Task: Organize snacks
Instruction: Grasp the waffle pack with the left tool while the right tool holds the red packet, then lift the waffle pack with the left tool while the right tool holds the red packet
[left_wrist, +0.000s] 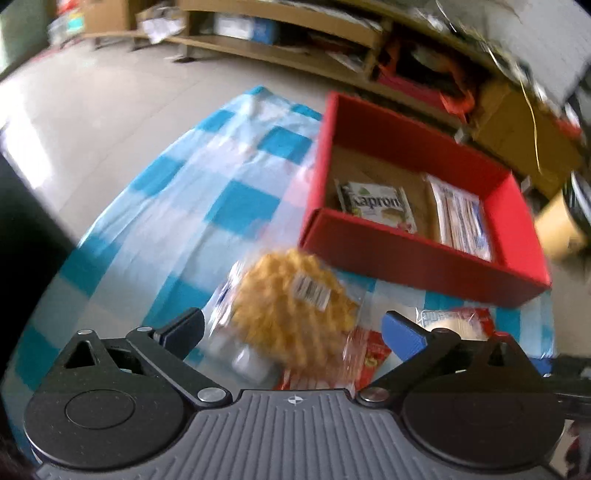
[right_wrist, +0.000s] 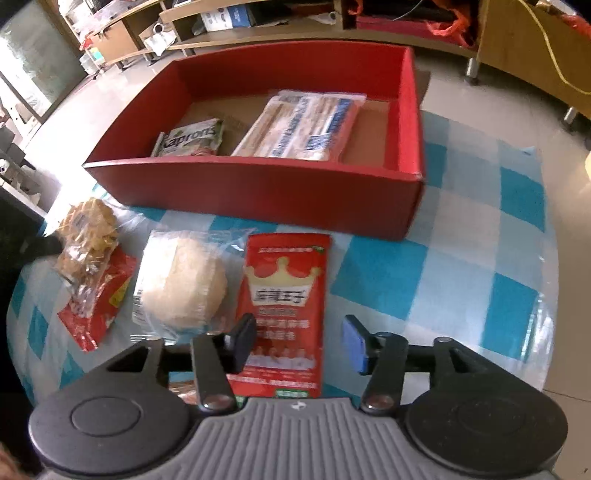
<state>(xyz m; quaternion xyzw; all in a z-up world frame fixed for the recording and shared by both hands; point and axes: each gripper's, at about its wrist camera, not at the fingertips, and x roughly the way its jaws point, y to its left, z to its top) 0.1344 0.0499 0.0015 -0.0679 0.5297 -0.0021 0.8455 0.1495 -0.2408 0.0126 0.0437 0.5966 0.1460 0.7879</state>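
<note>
My left claw's (left_wrist: 293, 332) view is smeared: the clear bag of yellow crisps (left_wrist: 295, 306) between its fingers is soft-edged, its barcode label unreadable. The claw's body covers the bag's near end and most of the red packet (left_wrist: 369, 356) under it. In the right view, my right claw (right_wrist: 299, 341) hides the crown pouch's (right_wrist: 286, 295) near corner; its small print is illegible.
</note>
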